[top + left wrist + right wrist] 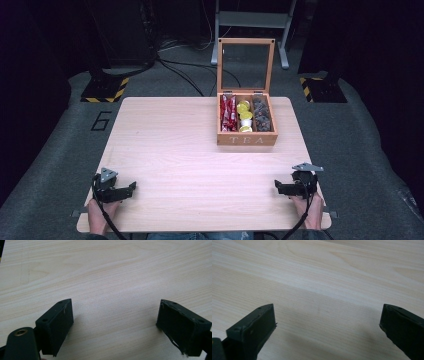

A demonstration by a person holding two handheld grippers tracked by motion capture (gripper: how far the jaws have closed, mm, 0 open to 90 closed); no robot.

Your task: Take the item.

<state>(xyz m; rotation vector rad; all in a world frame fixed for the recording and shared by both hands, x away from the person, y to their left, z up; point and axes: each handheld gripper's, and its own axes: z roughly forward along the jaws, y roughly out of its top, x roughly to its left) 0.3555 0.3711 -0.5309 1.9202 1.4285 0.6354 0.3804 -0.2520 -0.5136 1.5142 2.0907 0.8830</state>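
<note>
- Resting at the lower left of the high view, near the table's front edge: left gripper (131, 188), held by a hand (100, 216) entering from the bottom, jaws pointing toward the frame's centre.
- Standing wide apart in the left gripper view: its two black jaws, left gripper (115, 315), bare pale wood grain between them, nothing clamped.
- Sitting at the lower right of the high view: right gripper (278, 186), grey three-cornered plate on top, held by the other hand (312, 212), jaws pointing toward the frame's centre.
- Spread wide in the right gripper view as well: right gripper (328, 317), jaws at the lower left and lower right corners, empty wood between them.
- Placed in the upper middle of the high view, slightly right of centre and well apart from both grippers: wooden tea box (247, 139), "TEA" lettered on its front wall.
- Standing upright behind the box: glass-paned lid (246, 64), hinged open at the rear wall.
- Filling the left compartment: red packets (228, 113).
- Filling the middle compartment: yellow and white capsules (244, 116).
- Filling the right compartment: dark capsules (261, 115), exact kind too small to tell.
- Spanning the middle of the frame: light wooden table (190, 160), grey carpet around it.
</note>
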